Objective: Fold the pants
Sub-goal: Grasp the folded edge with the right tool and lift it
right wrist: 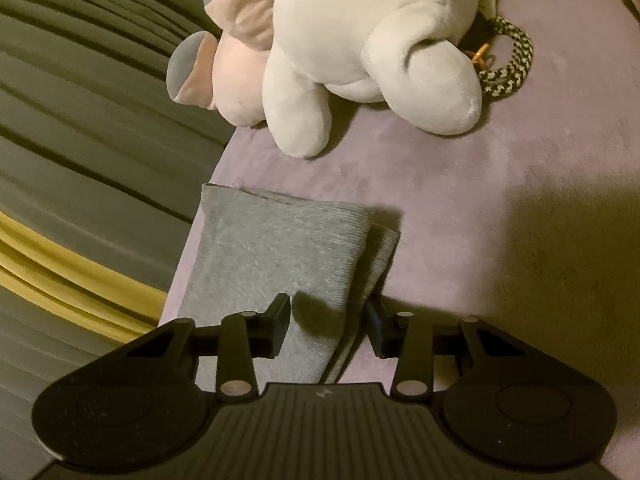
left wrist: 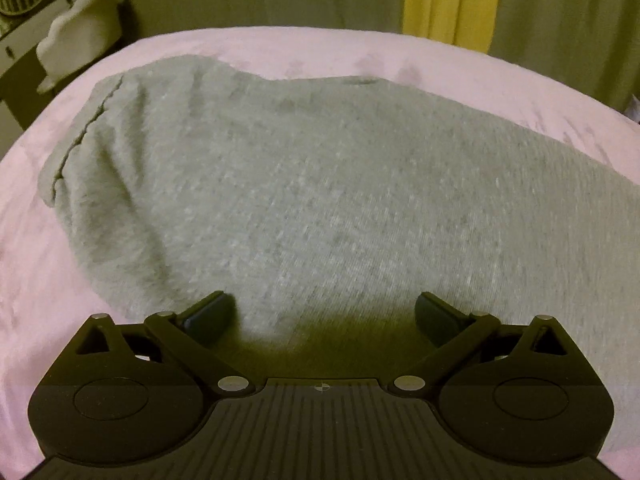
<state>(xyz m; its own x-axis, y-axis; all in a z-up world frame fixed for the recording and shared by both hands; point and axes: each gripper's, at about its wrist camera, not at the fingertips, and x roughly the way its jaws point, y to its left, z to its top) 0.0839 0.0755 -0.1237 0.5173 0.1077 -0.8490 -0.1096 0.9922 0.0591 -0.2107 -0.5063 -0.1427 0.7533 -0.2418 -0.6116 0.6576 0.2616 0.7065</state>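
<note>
Left claw (left wrist: 325, 312): spread wide, empty, tilted steeply down over one pair of grey knit pants (left wrist: 320, 184). Right claw (right wrist: 330, 324): half closed, straddling the pants' stacked leg ends (right wrist: 280, 256); contact with the pads unclear. Pants spread flat on one pink velvety bed cover (left wrist: 32, 264). Beyond: two plush toys, one cream (right wrist: 372, 36), one pink (right wrist: 228, 72); one braided black-and-cream cord (right wrist: 508, 64).

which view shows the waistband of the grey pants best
The left wrist view: the gathered waistband lies in plain sight at the far left of the grey pants, seam and all. The right wrist view shows only the stacked leg ends on the pink sheet, no waistband.
</note>
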